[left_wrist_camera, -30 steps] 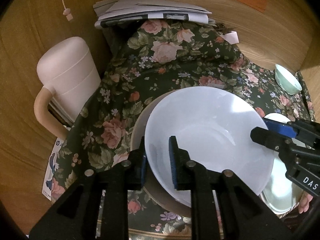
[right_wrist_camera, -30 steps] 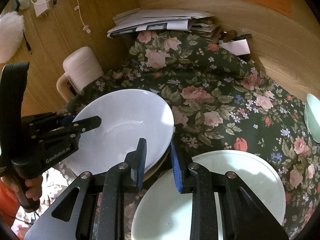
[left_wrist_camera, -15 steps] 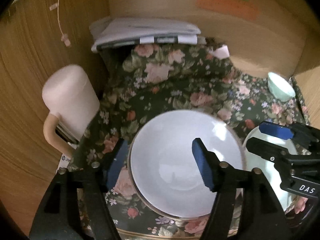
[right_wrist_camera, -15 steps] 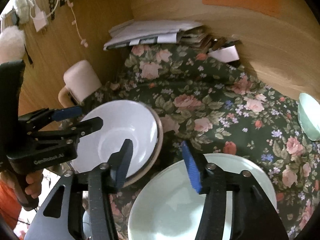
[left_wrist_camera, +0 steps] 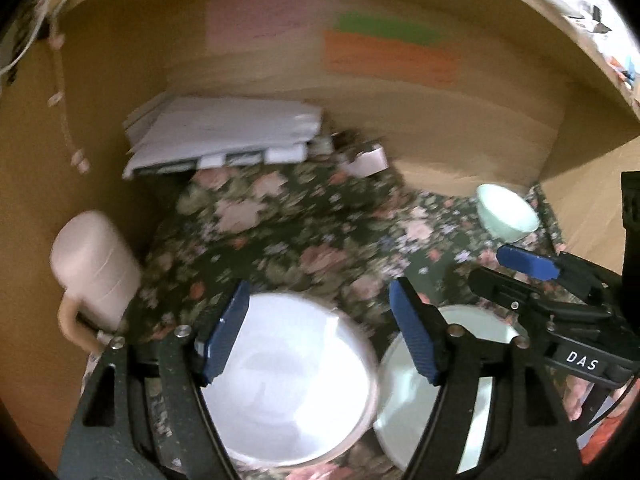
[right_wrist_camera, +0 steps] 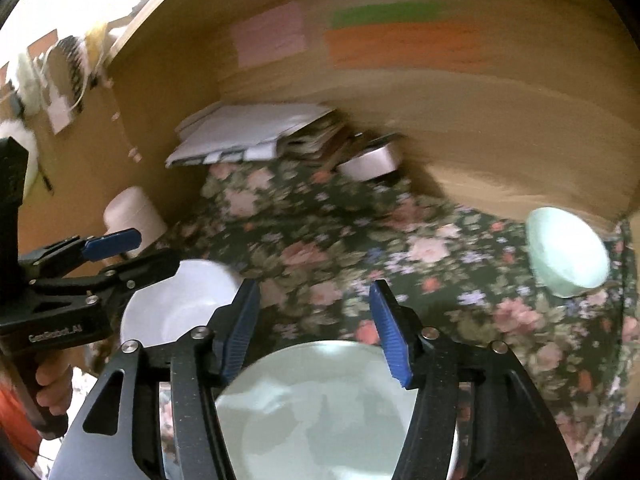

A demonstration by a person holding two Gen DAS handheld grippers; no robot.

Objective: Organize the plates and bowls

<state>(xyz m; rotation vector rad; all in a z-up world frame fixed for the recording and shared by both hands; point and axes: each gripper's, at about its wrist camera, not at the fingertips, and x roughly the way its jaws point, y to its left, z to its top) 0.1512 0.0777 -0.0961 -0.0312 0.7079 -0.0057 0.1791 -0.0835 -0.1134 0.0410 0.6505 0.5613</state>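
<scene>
The left tool (left_wrist_camera: 320,332) has just opened wide above the round white bowl (left_wrist_camera: 288,384), not touching it. The right tool (right_wrist_camera: 314,328) has opened too, over the pale green plate (right_wrist_camera: 320,408). A small green bowl (right_wrist_camera: 566,252) sits far off on the flowery cloth (right_wrist_camera: 340,240).

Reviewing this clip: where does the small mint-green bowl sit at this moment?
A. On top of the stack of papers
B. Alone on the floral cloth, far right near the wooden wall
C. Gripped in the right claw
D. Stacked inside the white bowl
B. The small mint-green bowl stands by itself on the floral cloth at the far right, apart from the white bowl, and no claw touches it.
</scene>
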